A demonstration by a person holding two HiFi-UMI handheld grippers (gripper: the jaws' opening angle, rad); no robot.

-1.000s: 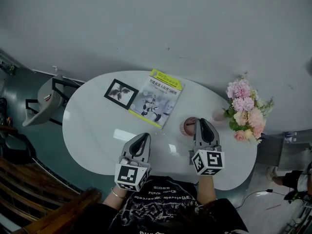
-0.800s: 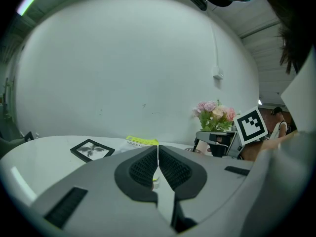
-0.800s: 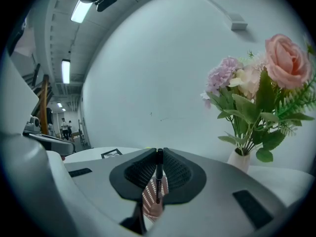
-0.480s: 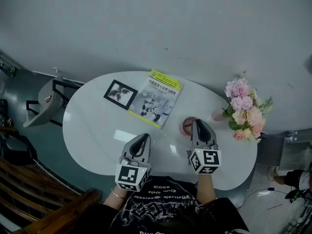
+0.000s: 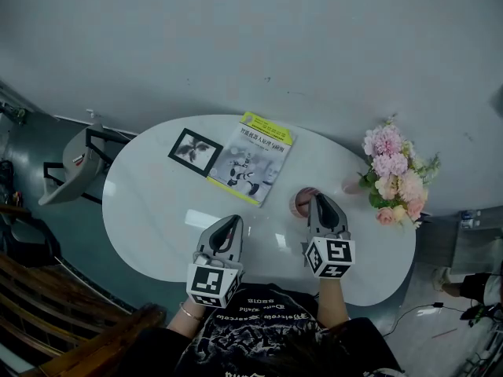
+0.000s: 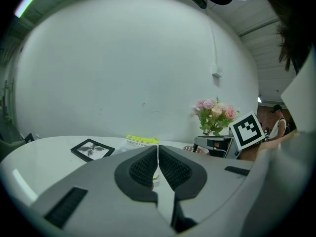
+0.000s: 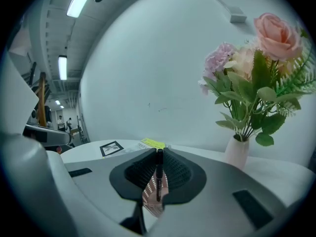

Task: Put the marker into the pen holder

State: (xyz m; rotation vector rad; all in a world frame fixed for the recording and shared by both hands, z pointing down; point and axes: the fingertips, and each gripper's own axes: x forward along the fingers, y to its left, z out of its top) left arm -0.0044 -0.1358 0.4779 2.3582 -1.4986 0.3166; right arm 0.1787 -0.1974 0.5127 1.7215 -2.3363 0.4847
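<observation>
- White oval tabletop [image 5: 149, 203] below a plain grey wall, with bare surface around the holder and a flower vase [image 7: 238, 152] off to the right.
- Right gripper [image 5: 320, 200]: jaws clamped on a slim black marker [image 7: 159, 174], its long axis upright and its lower end over the pink mesh pen holder [image 7: 150, 197].
- Left gripper [image 5: 229, 226]: jaws together, empty, and farther from the holder.

Glossy white oval counter [image 5: 157, 210]; on it a black-framed picture [image 5: 194, 150] with a black-and-white leaf print, and a booklet [image 5: 253, 159] edged yellow-green round a grey-and-white cover. The round mesh pen holder [image 7: 151, 201] is pink with a fine pale grid. The slim marker [image 7: 159, 174] is black. Pink, peach and lilac flowers [image 5: 395, 177] with green leaves, pale pink vase [image 7: 238, 152]. Left gripper [image 5: 233, 221] and right gripper [image 5: 321, 200] are grey with black ribbed pads [image 6: 143, 168]; their cubes [image 5: 211, 283] show black-and-white squares
</observation>
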